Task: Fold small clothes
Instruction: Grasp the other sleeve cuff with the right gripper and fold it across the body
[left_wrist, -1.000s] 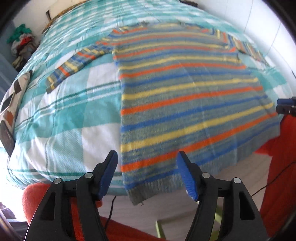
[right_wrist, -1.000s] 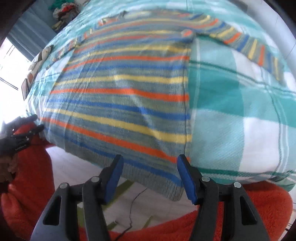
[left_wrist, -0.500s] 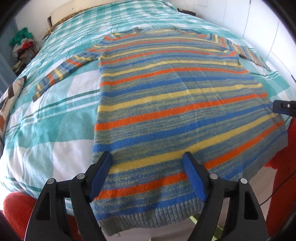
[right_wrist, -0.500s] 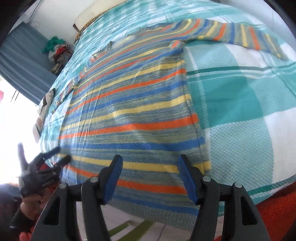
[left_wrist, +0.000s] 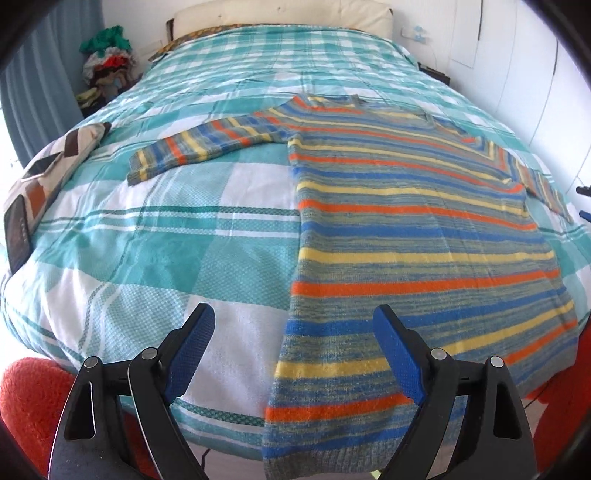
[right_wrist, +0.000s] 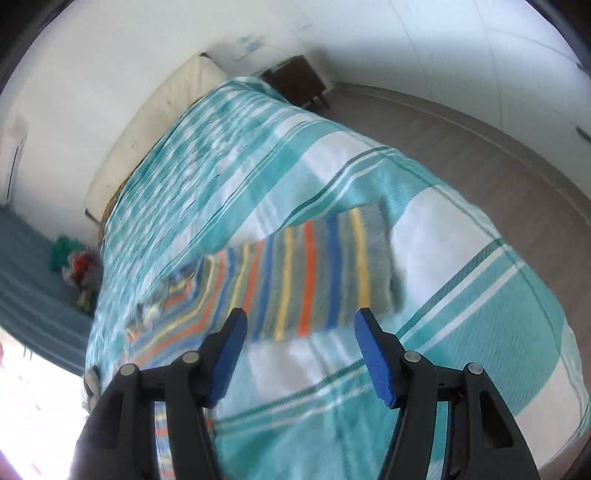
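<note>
A striped knit sweater (left_wrist: 406, 229) in orange, blue, yellow and grey lies flat on the teal plaid bed cover (left_wrist: 155, 236), its left sleeve (left_wrist: 207, 146) stretched out to the side. My left gripper (left_wrist: 293, 354) hovers over the sweater's lower left edge. Its jaws are opening and that side edge runs between them untouched. In the blurred right wrist view, my right gripper (right_wrist: 299, 350) stands open just before the sweater's other sleeve (right_wrist: 314, 269), nothing between its fingers.
A patterned pillow (left_wrist: 48, 173) lies at the bed's left edge, with a heap of clothes (left_wrist: 107, 62) beyond it by the curtain. A cream headboard (left_wrist: 280, 16) closes the far end. A dark nightstand (right_wrist: 295, 79) and bare floor (right_wrist: 480, 155) flank the bed's right side.
My left gripper shifted left from the hem's middle to the sweater's left edge and its jaws widened. My right gripper swung from the hem across to the right sleeve, rolling as it went.
</note>
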